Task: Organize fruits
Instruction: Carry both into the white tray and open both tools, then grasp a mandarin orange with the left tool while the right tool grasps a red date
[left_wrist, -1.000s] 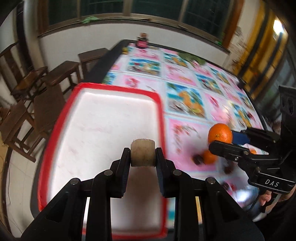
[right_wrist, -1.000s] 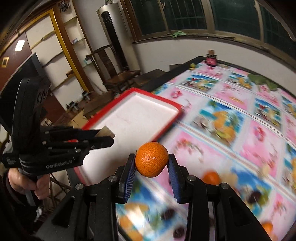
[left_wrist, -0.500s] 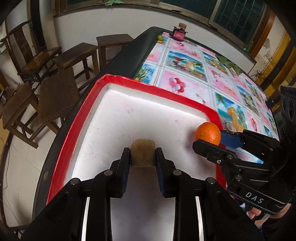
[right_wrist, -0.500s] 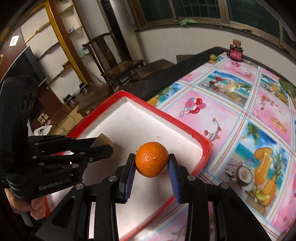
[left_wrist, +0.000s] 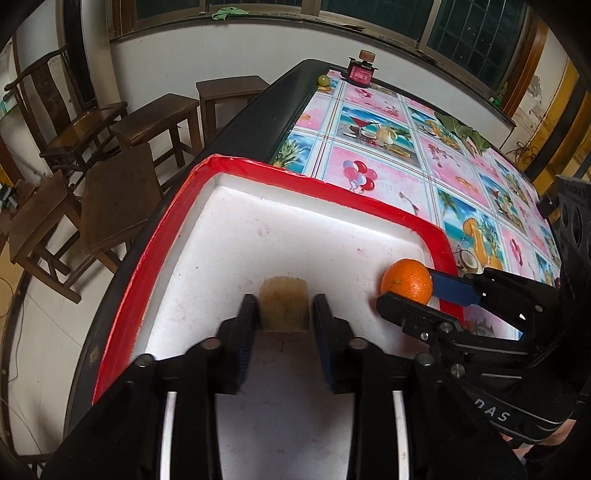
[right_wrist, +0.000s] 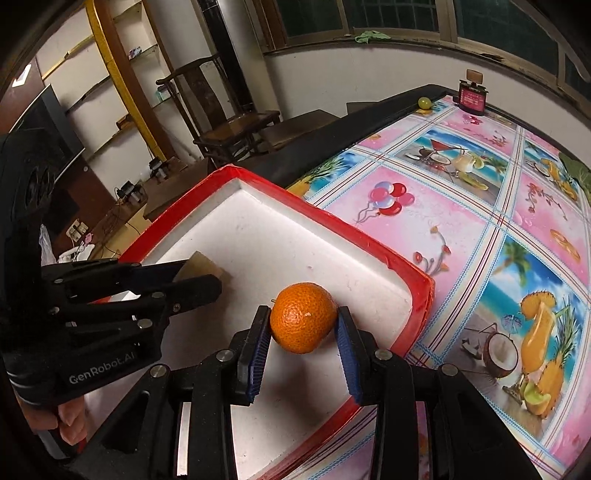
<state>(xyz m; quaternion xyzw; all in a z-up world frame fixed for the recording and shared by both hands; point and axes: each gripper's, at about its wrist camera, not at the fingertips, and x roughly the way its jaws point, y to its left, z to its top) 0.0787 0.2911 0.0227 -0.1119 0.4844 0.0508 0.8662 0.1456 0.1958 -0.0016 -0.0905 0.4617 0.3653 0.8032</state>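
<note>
Orange (right_wrist: 302, 317) sits between the pads of the right gripper (right_wrist: 302, 328), low over the white floor of the red-rimmed tray (right_wrist: 332, 229); its jaws are opening and a sliver of gap shows at the right pad. Beside it, the left gripper (left_wrist: 284, 317) is opening too, both pads clear of the tan fruit chunk (left_wrist: 283, 304) resting on the tray floor. Beyond lies the patterned tablecloth (right_wrist: 461, 206).

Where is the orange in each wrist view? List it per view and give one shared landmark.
Left wrist: the orange is at right of centre, between the right gripper's opening fingers, in the tray.
Right wrist: lower centre, between that gripper's pads.
Shared landmark: the tray's red rim.
</note>
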